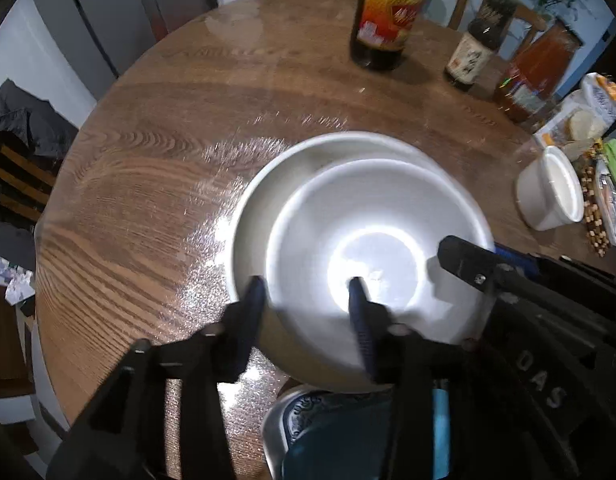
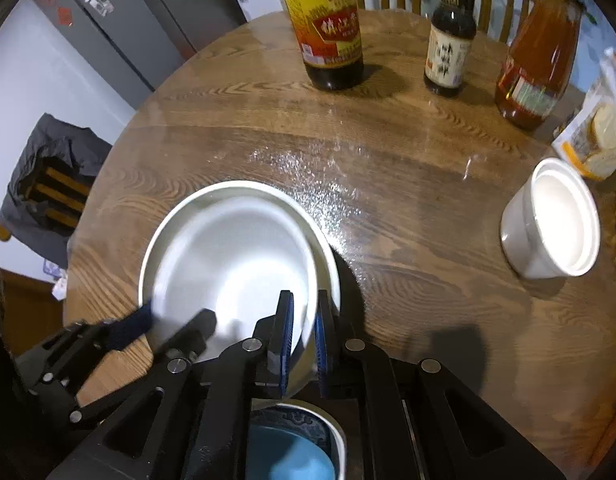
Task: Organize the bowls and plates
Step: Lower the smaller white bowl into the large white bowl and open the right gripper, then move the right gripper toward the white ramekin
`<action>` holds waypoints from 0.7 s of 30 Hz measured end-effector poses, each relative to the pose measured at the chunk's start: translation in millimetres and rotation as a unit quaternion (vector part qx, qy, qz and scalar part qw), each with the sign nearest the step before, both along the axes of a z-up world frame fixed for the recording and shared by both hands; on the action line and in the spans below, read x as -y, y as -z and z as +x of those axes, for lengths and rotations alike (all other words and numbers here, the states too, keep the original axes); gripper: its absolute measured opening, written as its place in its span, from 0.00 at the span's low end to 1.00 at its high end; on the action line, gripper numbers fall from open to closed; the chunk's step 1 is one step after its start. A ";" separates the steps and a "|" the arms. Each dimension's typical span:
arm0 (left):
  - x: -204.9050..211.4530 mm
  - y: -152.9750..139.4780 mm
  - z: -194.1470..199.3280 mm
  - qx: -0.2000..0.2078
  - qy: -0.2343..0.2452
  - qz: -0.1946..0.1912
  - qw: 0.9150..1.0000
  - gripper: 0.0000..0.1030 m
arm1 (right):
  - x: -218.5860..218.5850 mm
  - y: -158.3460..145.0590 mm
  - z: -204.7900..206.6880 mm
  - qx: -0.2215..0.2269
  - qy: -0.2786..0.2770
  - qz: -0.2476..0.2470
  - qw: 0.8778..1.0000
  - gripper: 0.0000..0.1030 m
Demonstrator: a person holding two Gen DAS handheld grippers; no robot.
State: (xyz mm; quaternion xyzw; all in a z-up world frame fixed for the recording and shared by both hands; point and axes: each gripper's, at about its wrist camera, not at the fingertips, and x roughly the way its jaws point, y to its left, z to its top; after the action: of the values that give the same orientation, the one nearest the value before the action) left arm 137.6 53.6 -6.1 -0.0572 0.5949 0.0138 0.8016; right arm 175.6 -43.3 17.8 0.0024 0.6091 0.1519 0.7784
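White bowl (image 2: 228,256) rim clamped in right claw (image 2: 304,344), left claw (image 1: 308,292) open (astride near rim).

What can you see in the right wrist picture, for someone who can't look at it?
The right gripper pinches the rim of a white bowl nested inside a bigger white bowl on a round wooden table. The left gripper straddles the opposite rim, open. Three sauce bottles and a white cup stand beyond.

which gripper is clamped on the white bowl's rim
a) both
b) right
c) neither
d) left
b: the right gripper pinches the white bowl's rim between its blue pads, while the left gripper straddles the rim with its fingers apart.
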 end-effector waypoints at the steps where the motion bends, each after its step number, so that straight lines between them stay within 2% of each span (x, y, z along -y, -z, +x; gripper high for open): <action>1: 1.4 -5.1 -2.8 0.009 0.002 0.007 1.000 0.62 | -0.6 -2.2 -1.4 0.005 -0.003 -0.001 1.000 0.08; 2: 2.4 -8.7 -5.0 0.015 0.003 0.014 1.000 0.66 | -1.8 -5.7 -3.7 0.012 -0.007 -0.003 1.000 0.08; 3: 3.3 -12.8 -7.8 0.023 0.002 0.026 0.999 0.76 | -1.8 -8.2 -5.7 0.018 -0.009 -0.008 1.000 0.08; 4: 4.7 -16.7 -10.0 0.034 0.001 0.038 0.999 0.78 | -1.6 -11.3 -8.1 0.026 -0.012 -0.012 1.000 0.08; 7: 3.0 -24.6 -19.3 0.048 0.002 0.056 0.997 0.78 | 2.9 -19.0 -16.1 0.038 -0.014 -0.004 0.999 0.08; 10: -2.3 -27.9 -28.9 0.050 -0.008 0.054 0.997 0.78 | 9.7 -26.1 -25.8 0.044 -0.014 0.009 0.999 0.09; 13: -4.4 -28.3 -38.9 0.050 -0.014 0.061 0.997 0.80 | 14.3 -31.3 -37.9 0.049 -0.019 0.014 0.999 0.23; 15: -4.6 -28.1 -46.6 0.048 -0.016 0.065 0.997 0.80 | 17.7 -33.9 -47.0 0.054 -0.024 0.015 0.998 0.43; 17: -4.1 -26.2 -52.1 0.045 -0.019 0.070 0.996 0.82 | 21.6 -35.4 -54.7 0.058 -0.026 0.017 0.998 0.52; 19: -4.6 -25.0 -58.0 0.044 -0.025 0.077 0.996 0.90 | 26.6 -36.9 -63.8 0.059 -0.029 0.022 0.998 0.55; 21: -5.2 -25.9 -63.2 0.047 -0.030 0.085 0.995 0.93 | 31.4 -36.8 -70.5 0.059 -0.030 0.023 0.998 0.58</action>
State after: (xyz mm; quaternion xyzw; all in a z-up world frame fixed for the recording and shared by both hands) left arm 74.4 58.8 19.8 -0.0072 0.5515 0.0855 0.8298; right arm 105.2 -74.7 54.6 -0.0071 0.5582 0.1891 0.8079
